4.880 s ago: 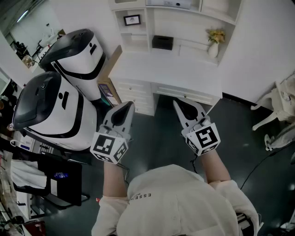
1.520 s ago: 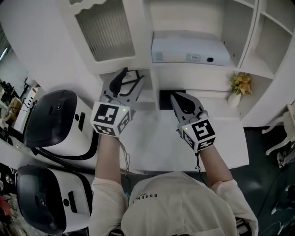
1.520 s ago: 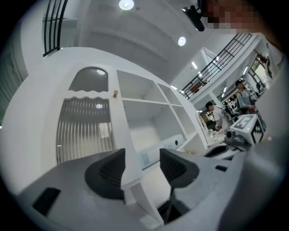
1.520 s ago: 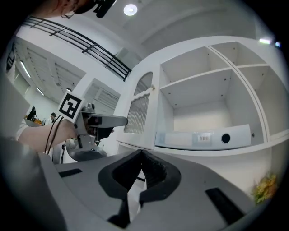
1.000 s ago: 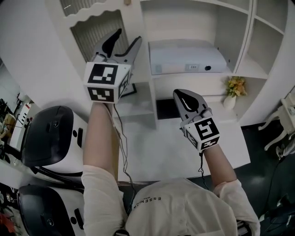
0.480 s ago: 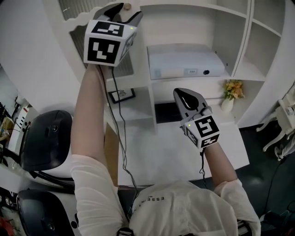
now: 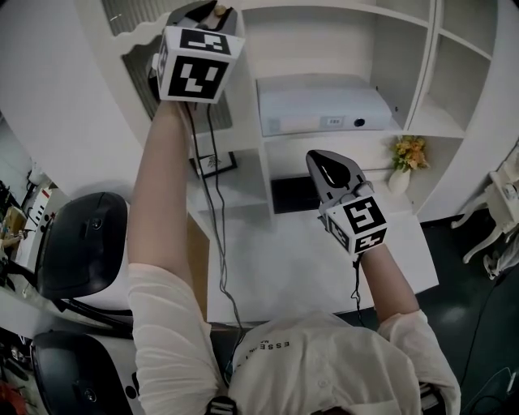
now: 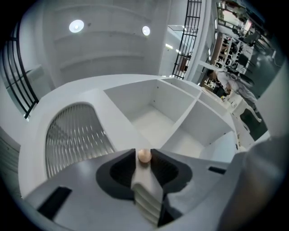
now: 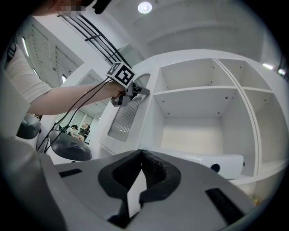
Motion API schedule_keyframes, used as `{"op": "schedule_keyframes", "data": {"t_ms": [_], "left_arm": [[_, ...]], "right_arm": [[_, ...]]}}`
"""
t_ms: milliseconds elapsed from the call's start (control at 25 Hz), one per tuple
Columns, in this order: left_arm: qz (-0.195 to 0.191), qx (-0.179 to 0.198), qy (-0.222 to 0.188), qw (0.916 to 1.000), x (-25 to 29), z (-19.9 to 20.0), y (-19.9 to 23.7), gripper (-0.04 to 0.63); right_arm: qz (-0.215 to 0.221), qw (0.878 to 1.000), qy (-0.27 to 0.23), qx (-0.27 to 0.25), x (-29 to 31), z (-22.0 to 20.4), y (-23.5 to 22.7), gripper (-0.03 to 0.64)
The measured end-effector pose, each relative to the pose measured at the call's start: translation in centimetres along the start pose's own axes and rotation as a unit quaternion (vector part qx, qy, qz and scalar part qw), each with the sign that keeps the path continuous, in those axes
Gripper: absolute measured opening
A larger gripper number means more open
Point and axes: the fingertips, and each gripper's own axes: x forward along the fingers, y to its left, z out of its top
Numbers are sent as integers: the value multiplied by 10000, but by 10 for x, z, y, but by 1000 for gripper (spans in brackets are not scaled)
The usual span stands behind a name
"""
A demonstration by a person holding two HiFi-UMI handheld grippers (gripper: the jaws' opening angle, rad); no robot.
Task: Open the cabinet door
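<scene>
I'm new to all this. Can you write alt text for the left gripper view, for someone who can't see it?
The left gripper has its two dark jaws closing on a small round pale knob, which sits between their tips. The knob belongs to a white cabinet door with an arched ribbed glass panel, seen at left. Open white shelves lie beyond.

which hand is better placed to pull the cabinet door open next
Left. The left hand-held gripper is raised at the cabinet door, its jaws closing around the knob. The right hand-held gripper sits lower over the desk, jaws together and empty, away from the door.
</scene>
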Motion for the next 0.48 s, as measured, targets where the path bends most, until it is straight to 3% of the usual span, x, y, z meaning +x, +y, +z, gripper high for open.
{"op": "schedule_keyframes", "data": {"t_ms": [240,480], "left_arm": [[-358,110,86,9993,-2,0,-4,87],[-600,-80,5,9982,-10,5,-5,86]], "right_arm": [[12,9999,104,29,-4,-4,9,14],[-78,9997,249,39,-7,-6,19,14]]}}
